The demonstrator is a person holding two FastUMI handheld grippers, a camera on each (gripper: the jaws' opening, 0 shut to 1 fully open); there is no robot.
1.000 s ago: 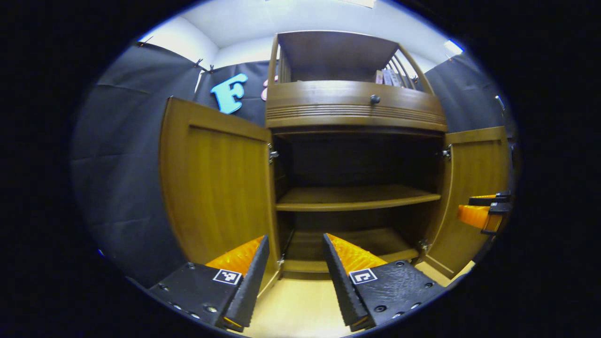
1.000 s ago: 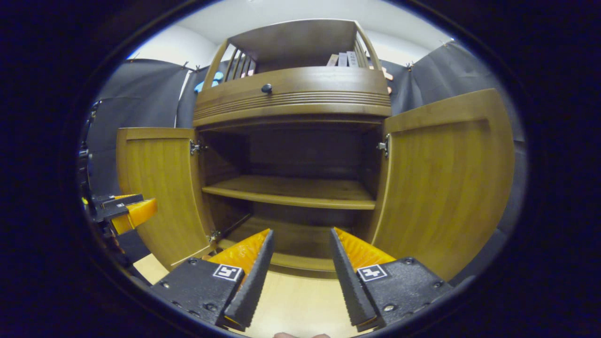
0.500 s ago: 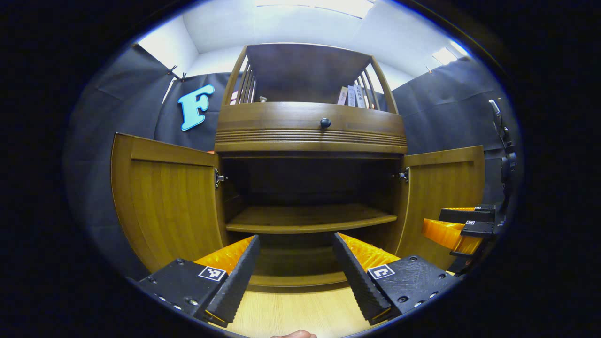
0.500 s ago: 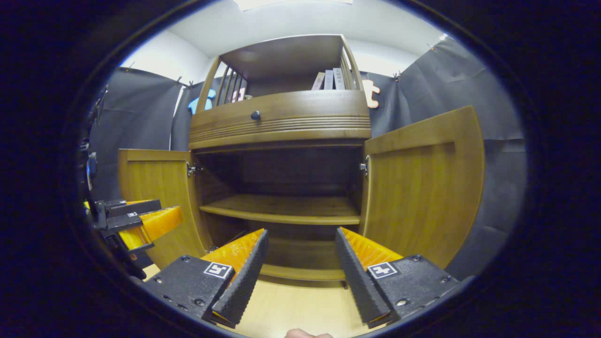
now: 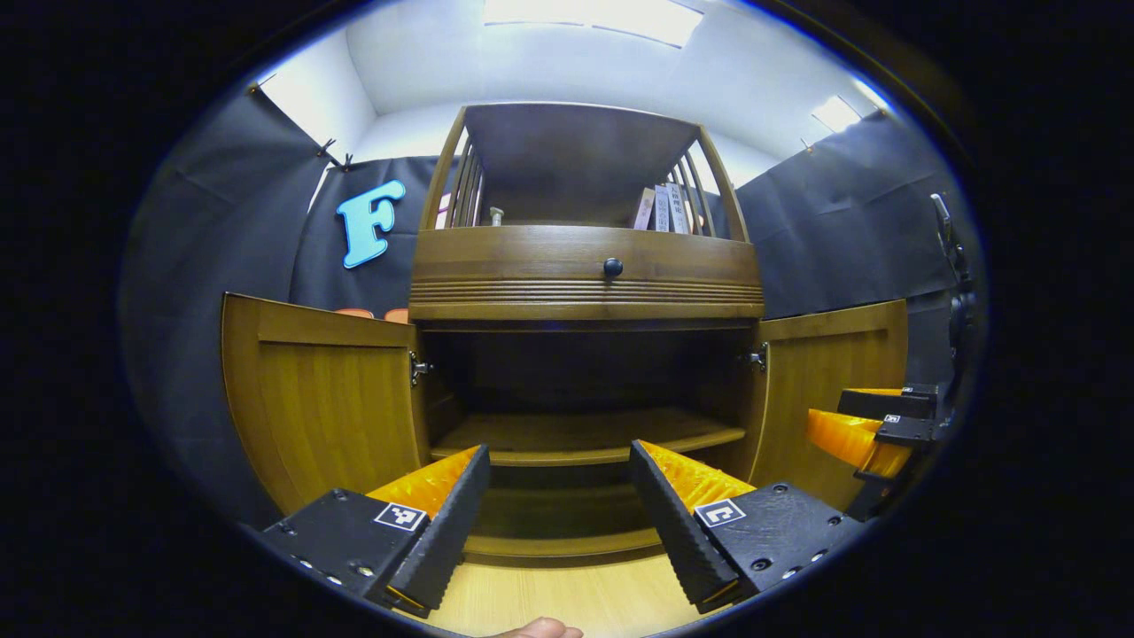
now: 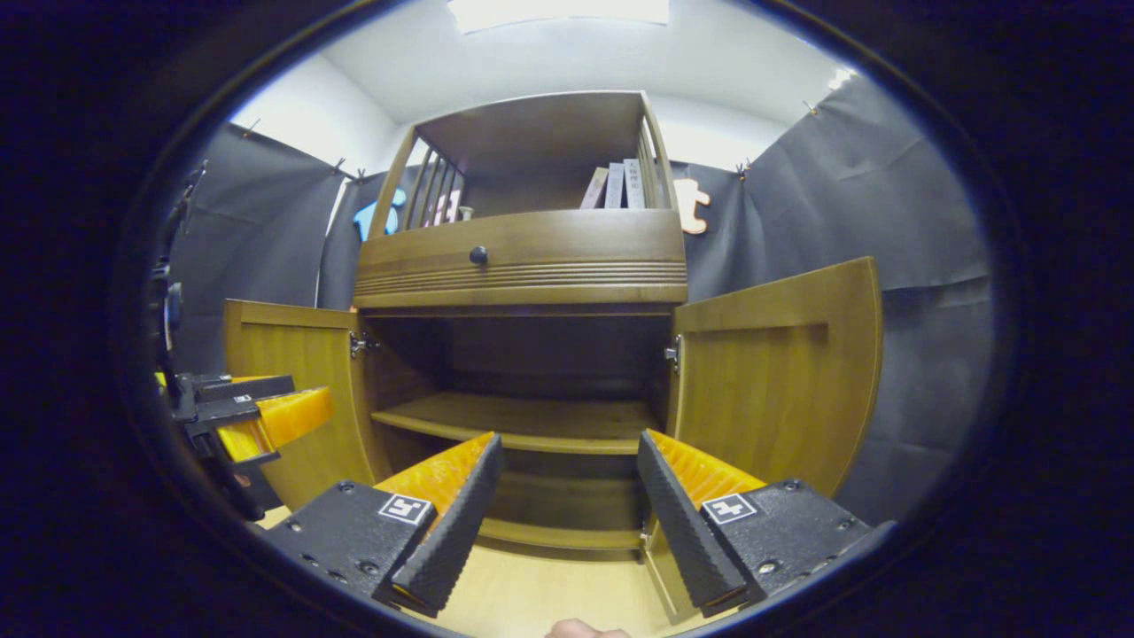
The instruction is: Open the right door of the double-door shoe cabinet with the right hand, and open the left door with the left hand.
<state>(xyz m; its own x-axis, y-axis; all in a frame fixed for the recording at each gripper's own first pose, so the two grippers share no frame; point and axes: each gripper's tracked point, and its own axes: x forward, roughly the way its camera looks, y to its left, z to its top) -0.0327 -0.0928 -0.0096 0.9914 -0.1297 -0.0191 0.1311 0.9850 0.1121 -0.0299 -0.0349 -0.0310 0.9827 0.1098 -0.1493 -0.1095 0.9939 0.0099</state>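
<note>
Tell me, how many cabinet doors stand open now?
2. The left door is swung out at the cabinet's left side, the right door at its right side. Both tongs hold nothing.

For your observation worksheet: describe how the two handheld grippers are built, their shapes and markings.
Each gripper, left gripper and right gripper, has two wedge-shaped fingers tapering forward, with ribbed inner pads. Each finger's flat top carries a small square black-and-white marker and several round screws.

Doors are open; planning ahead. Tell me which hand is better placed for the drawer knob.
Left, probably. In the left gripper view the drawer knob sits nearly in line above the open left tool; in the right gripper view it lies left of the right tool.
</note>
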